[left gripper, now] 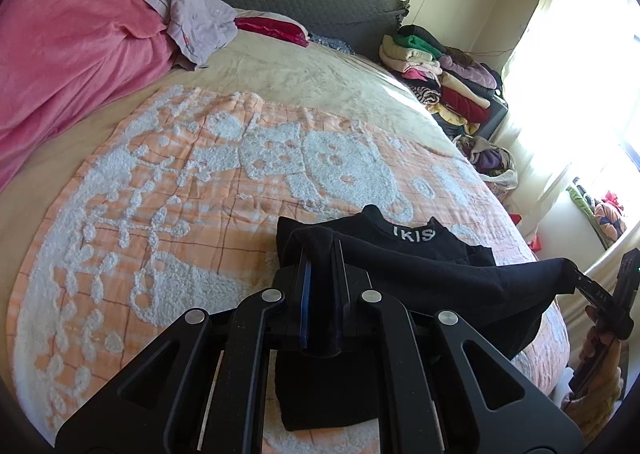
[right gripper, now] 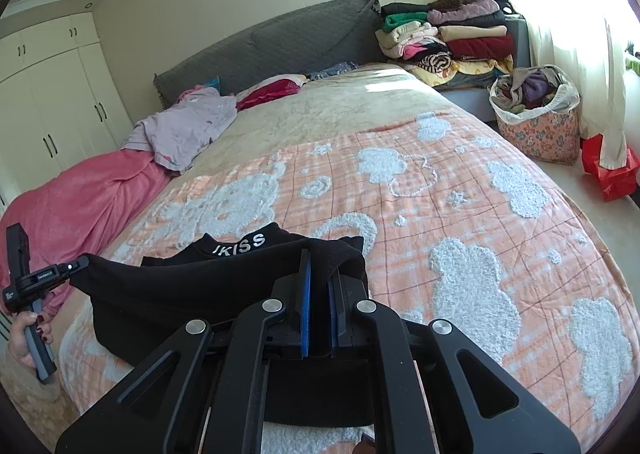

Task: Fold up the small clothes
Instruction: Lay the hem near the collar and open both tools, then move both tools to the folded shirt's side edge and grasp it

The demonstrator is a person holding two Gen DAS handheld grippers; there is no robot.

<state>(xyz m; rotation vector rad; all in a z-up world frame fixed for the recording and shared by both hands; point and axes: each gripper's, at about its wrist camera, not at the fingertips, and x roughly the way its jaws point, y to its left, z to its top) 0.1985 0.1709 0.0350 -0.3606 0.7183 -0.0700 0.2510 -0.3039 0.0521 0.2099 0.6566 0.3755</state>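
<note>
Now black garment held stretched over bed — left gripper and right gripper fingers clamped on its corners.

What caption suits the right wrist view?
Both tongs clamp a black garment over the peach blanket.

Both grippers tilt downward side by side, jaws clamped tight. The left gripper pinches black cloth between its blue pads, as does the right gripper. A hand with dark-painted nails grips the left gripper's handle.
</note>
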